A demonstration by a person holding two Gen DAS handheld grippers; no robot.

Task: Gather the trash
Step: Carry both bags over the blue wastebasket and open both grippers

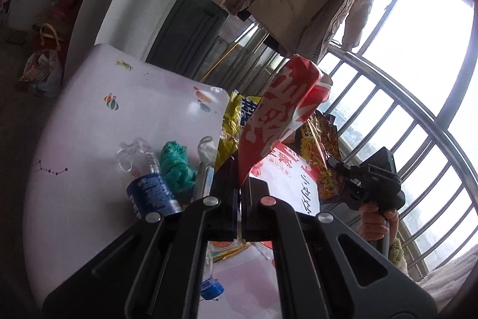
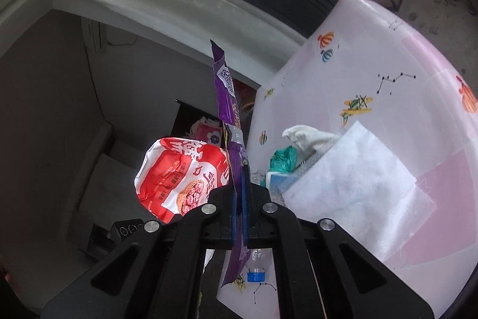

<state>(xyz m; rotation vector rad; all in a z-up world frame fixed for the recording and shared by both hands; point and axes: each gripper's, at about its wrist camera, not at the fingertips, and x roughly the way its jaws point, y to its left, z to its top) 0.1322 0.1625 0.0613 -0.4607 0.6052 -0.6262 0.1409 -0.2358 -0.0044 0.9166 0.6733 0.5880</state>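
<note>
Two wrappers we have lifted clear of the table: left gripper clamped on the red packet, right gripper pinching the purple wrapper, while bottle, green wad and tissue on that table remain uncollected.

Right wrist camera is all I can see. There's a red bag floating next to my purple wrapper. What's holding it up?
Observer: The left gripper is shut on the red bag, up above the table.
Operator: Is there more trash I can't see?
Observer: Yes, a yellow snack bag lies on the table, partly hidden by the red bag.
Operator: Anything else?
Observer: A crushed bottle with a blue label lies beside the green wad.
</note>
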